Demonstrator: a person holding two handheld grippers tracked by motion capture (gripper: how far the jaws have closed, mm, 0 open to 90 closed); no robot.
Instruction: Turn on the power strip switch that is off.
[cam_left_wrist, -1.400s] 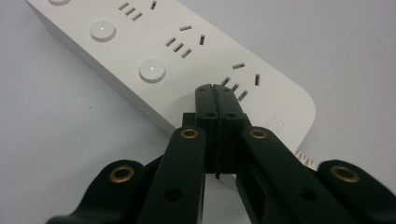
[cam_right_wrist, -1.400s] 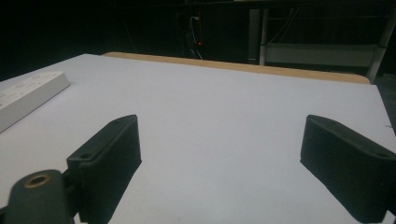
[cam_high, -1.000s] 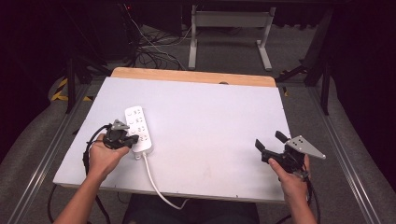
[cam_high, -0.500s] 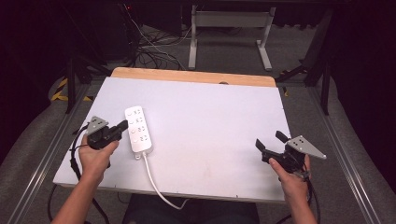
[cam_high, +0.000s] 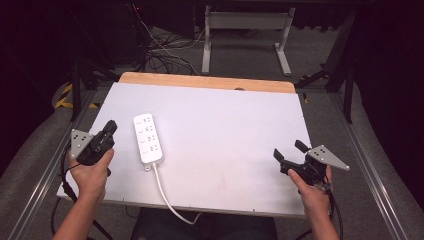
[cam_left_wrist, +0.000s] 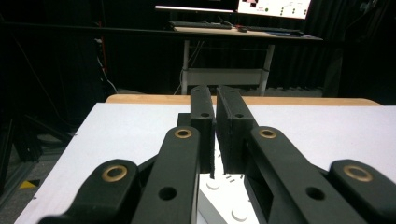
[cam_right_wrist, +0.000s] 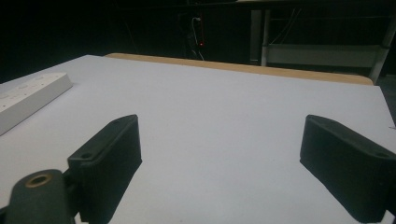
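I have the white rectangular plastic power strip (cam_high: 148, 138) lying flat on the left half of the pale grey counter (cam_high: 230, 130), its long side running away from me and its white cord (cam_high: 167, 192) trailing off the near edge. My left gripper (cam_high: 109, 128) sits just to the left of the strip, apart from it, with its fingers (cam_left_wrist: 202, 122) clenched almost together on nothing; in the left gripper view the strip's near corner (cam_left_wrist: 223, 209) shows right beneath them. My right gripper (cam_high: 288, 151) hovers well apart, near the right front corner of the counter, its fingers (cam_right_wrist: 110, 154) spread wide and released, with bare counter between them and the strip (cam_right_wrist: 29, 97) far off to one side. The risk I see is on the left: with the fingers pressed together I would have to spread them before closing on the strip, and if I come in low and closed I judge that I would only shove the light strip sideways or turn it on the smooth surface. The cord hanging over the edge could also drag or snag if I lift or slide the strip, pulling it askew. Nothing else lies on the counter, so nothing blocks the way between either gripper and the strip. Beyond the wooden far edge (cam_high: 207, 81) stand a grey metal frame (cam_high: 245, 30) and tangled dark cables (cam_high: 165, 57) on the floor, all out of reach.
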